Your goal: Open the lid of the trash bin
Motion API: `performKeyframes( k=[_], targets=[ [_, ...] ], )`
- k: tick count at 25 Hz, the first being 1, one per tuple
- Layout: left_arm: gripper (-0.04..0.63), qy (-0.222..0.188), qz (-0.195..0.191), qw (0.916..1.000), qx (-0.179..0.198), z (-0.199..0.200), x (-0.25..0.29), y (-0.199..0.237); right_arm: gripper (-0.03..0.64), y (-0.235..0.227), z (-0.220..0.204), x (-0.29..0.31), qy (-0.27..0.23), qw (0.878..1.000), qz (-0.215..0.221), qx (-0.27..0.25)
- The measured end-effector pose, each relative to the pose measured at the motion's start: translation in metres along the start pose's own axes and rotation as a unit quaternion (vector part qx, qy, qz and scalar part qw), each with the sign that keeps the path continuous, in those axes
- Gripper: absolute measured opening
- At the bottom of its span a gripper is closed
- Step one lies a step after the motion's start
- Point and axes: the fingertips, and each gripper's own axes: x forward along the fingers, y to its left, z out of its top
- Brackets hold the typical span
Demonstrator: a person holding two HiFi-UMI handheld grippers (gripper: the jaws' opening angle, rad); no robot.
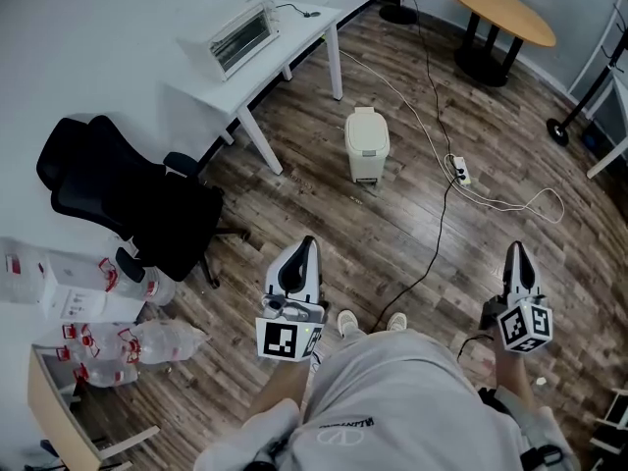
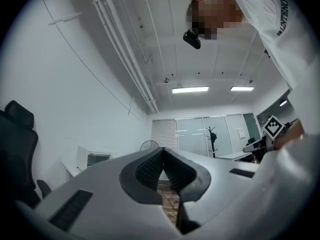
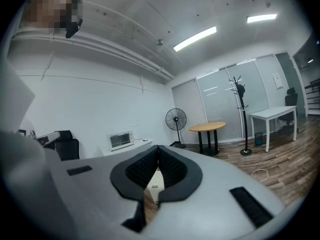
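A small cream trash bin stands on the wood floor ahead of me, its lid down. A sliver of the bin shows behind the closed pads in the right gripper view. My left gripper is held low at the left, well short of the bin, jaws shut with nothing between them. My right gripper hangs at the right, also far from the bin, shut and empty.
A white table with a toaster oven stands left of the bin. A black office chair is nearer left. A cable and power strip lie on the floor right of the bin. A round wooden table stands far right.
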Motion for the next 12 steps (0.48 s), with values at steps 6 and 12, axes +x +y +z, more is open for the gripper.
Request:
performKeyframes(
  k=[6, 12],
  targets=[
    [0.000, -0.008, 0.003, 0.9998, -0.016, -0.004, -0.011, 0.036, 0.017, 0.036, -0.003, 0.010, 0.008, 1.000, -0.003, -0.026],
    [0.000, 0.008, -0.020, 0.9995, -0.022, -0.019, -0.019, 0.058, 0.017, 0.068, -0.016, 0.011, 0.011, 0.999, -0.009, -0.031]
  ],
)
